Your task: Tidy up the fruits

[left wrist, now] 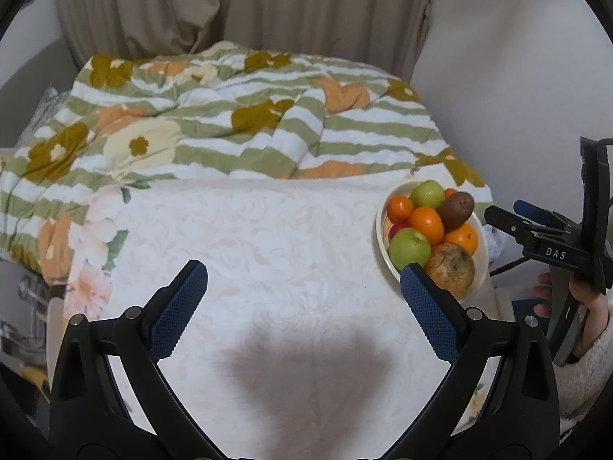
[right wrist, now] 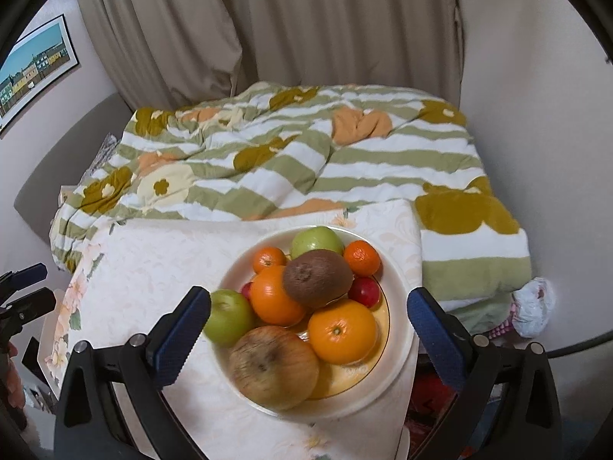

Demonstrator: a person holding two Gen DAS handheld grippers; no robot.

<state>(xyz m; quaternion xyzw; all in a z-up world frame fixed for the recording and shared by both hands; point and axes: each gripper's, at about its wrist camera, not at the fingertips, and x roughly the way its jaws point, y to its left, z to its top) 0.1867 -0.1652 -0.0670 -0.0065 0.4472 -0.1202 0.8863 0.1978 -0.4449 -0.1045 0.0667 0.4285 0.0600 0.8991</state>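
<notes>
Fruit is all piled in one cream bowl [right wrist: 398, 287] near the right edge of the table [left wrist: 268, 237], which has a pale floral cloth. A brown kiwi [right wrist: 317, 278] sits on top, with oranges [right wrist: 342, 330], small mandarins [right wrist: 362, 257], two green apples [right wrist: 229, 316], a blotchy yellowish apple [right wrist: 274, 368] at the front and something red tucked underneath. The right hand-held gripper [right wrist: 308, 324] hangs over the bowl, jaws wide, gripping nothing. The left hand-held gripper [left wrist: 304, 304] is wide open too, over bare cloth beside the bowl. A striped flowery duvet [left wrist: 230, 122] lies bunched behind.
</notes>
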